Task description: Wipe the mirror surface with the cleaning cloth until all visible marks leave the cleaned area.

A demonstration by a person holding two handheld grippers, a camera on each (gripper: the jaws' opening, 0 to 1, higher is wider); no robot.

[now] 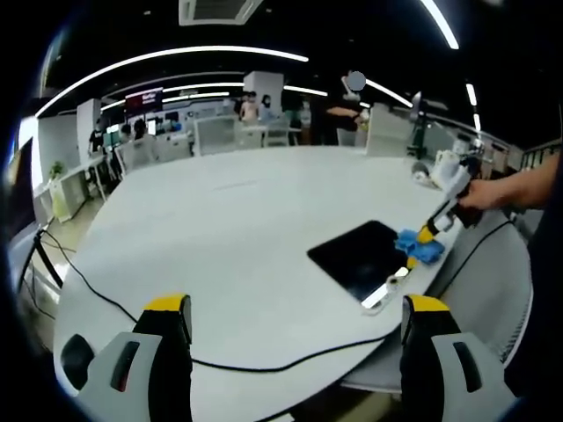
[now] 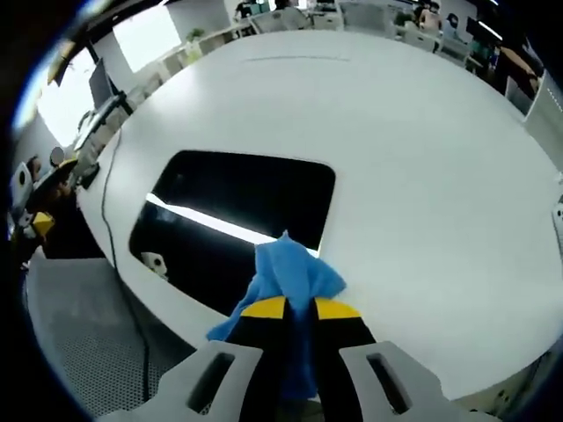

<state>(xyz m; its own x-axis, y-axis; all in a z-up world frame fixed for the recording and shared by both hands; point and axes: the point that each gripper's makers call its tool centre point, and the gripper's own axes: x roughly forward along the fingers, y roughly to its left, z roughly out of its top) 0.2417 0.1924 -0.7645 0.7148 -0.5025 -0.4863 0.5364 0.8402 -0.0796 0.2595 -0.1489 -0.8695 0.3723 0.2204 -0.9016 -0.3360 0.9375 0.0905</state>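
Right hand-held gripper (image 2: 299, 309) clamped on crumpled blue cloth (image 2: 290, 274) over glossy rounded-rectangle mirror (image 2: 233, 207).

A large white round table (image 1: 237, 229) is seen; a dark rectangular mirror (image 1: 361, 258) is laid flat near its edge, and a black cable (image 1: 264, 367) is trailed across its near side.

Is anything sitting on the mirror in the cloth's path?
Nothing visible does. The right gripper is shut on the blue cloth, which hangs at the mirror edge nearest it. The dark mirror surface ahead carries only reflections of ceiling lights. The black cable lies on the table, apart from the mirror.
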